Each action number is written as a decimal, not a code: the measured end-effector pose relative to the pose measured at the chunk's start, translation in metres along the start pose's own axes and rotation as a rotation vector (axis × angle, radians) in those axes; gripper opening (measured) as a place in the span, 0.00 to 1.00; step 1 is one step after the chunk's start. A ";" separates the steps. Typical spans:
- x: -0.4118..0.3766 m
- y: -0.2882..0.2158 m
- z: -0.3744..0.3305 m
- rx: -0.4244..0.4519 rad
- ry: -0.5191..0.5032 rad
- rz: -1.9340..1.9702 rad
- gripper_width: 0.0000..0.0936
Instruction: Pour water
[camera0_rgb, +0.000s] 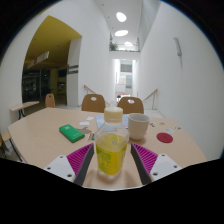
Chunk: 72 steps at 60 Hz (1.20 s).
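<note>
A clear plastic bottle (111, 150) with a white cap, holding yellow liquid, stands upright between my fingers. My gripper (112, 162) is shut on it: the magenta pads (80, 160) press its lower body from both sides. Its base is just over the light wooden table (45, 135); I cannot tell whether it touches. A white cup (138, 126) stands upright on the table just beyond the bottle, a little to the right.
A green flat object (71, 132) lies on the table to the left beyond the fingers. A small red disc (165, 138) lies to the right of the cup. Two wooden chairs (93, 103) stand at the table's far side, with a corridor behind.
</note>
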<state>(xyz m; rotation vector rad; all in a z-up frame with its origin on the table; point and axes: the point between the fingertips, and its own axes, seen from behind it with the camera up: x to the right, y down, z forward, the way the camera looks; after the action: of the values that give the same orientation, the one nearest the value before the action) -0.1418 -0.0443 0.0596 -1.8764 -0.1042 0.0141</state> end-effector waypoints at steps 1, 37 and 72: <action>0.000 -0.001 0.005 0.003 -0.003 -0.003 0.86; -0.008 -0.028 0.049 0.044 -0.119 0.143 0.40; -0.019 -0.156 0.140 -0.057 -0.651 1.672 0.40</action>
<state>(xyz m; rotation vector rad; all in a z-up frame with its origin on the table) -0.1799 0.1342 0.1647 -1.4325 1.0239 1.7284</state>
